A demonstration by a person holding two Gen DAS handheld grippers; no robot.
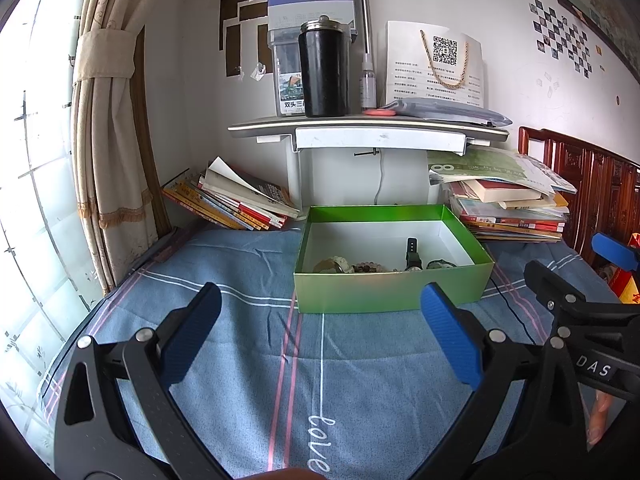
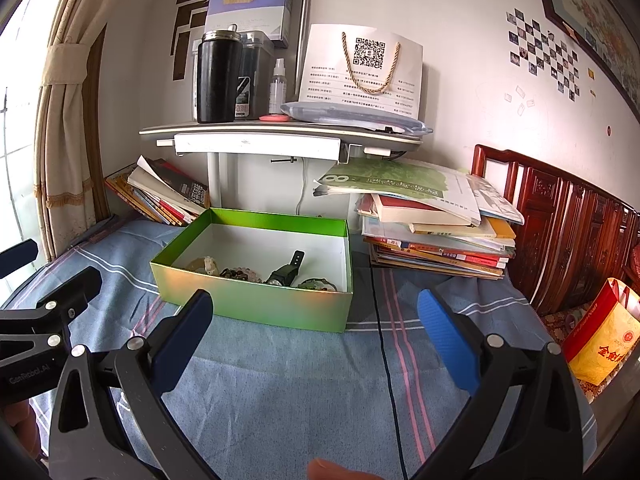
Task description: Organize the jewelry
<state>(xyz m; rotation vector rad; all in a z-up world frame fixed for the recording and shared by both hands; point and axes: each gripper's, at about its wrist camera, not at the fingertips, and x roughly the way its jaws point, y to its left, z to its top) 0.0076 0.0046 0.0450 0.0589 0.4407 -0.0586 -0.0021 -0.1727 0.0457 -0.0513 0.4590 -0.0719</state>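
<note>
Both tongs (image 1: 320,320) (image 2: 316,320) gape before the jewelry box (image 1: 394,290).

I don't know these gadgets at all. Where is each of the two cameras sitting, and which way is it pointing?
Left wrist view: sits on the left hand-held gripper, facing forward over the blue bedspread at the green box; its open fingers show, and the other gripper at the right edge.
Right wrist view: sits on the right hand-held gripper, facing the same box from further right; its open fingers and a fingertip show.
Shared: box, black tumbler, book stacks.
</note>
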